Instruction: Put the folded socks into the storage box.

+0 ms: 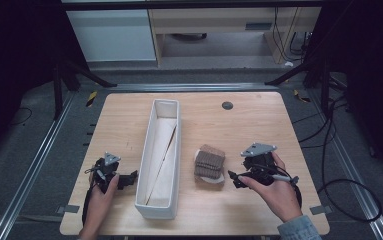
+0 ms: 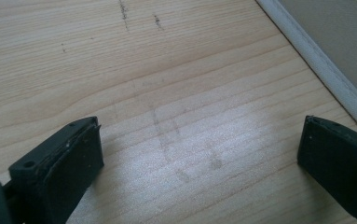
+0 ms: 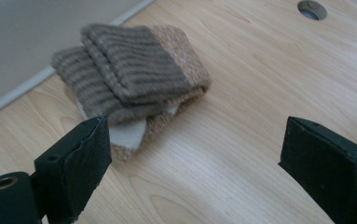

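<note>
A folded bundle of brown ribbed and tan socks [image 1: 209, 163] lies on the wooden table just right of a long white bin [image 1: 175, 131]. My right gripper [image 1: 234, 179] is open, low over the table, just right of the bundle and pointing at it. In the right gripper view the socks [image 3: 129, 79] lie ahead and to the left of the open gripper [image 3: 195, 140], with nothing between the jaws. My left gripper [image 1: 129, 178] is also open, left of the bin and pointing at its wall. The left gripper [image 2: 198, 140] has only bare wood between its jaws, with the bin wall [image 2: 334, 60] at the upper right.
The table [image 1: 259, 120] has a round cable hole [image 1: 227, 105] near its far edge. Inside the bin lie pale flat pieces, one running slantwise. Dark stands and cables sit on the floor around the table. Bare wood stretches left of the left gripper.
</note>
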{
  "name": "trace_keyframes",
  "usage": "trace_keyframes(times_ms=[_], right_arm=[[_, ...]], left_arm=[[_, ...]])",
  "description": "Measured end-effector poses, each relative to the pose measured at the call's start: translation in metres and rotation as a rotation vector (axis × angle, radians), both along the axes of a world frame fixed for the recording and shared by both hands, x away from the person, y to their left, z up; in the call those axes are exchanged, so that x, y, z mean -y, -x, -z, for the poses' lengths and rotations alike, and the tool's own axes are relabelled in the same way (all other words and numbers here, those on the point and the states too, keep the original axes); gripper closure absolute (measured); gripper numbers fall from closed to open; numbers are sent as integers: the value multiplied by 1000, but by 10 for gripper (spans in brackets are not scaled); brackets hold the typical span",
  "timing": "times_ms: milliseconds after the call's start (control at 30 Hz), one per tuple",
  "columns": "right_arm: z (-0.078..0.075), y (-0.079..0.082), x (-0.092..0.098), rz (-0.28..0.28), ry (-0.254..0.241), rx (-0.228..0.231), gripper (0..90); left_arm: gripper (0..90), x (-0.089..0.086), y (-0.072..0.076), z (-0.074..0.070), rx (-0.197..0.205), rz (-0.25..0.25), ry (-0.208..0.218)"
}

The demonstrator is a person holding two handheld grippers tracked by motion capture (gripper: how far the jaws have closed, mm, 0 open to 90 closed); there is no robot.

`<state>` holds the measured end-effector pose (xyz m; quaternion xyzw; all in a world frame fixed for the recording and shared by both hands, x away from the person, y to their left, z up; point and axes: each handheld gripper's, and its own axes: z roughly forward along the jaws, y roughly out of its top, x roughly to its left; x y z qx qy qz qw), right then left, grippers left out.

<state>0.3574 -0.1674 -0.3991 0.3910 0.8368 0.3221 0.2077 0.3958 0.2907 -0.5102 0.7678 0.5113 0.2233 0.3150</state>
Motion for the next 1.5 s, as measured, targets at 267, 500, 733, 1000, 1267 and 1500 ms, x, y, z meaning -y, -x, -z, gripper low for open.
trace_keyframes(times_ms=[267,500,733,1000,1267,1500], right_arm=[[-21,-11,-14,-59,11,-17,132],[-29,-18,-25,-103,29,-32,162],[-37,-24,-37,-139,46,-48,148],[-39,-30,-50,-192,59,-66,260],[-37,-33,-59,-241,84,-87,309],[-31,-36,-70,-271,111,-108,356]], left_arm=[[0,0,0,0,0,0,0],[0,0,0,0,0,0,0],[0,0,0,0,0,0,0],[0,0,0,0,0,0,0],[0,0,0,0,-1,1,0],[0,0,0,0,0,1,0]])
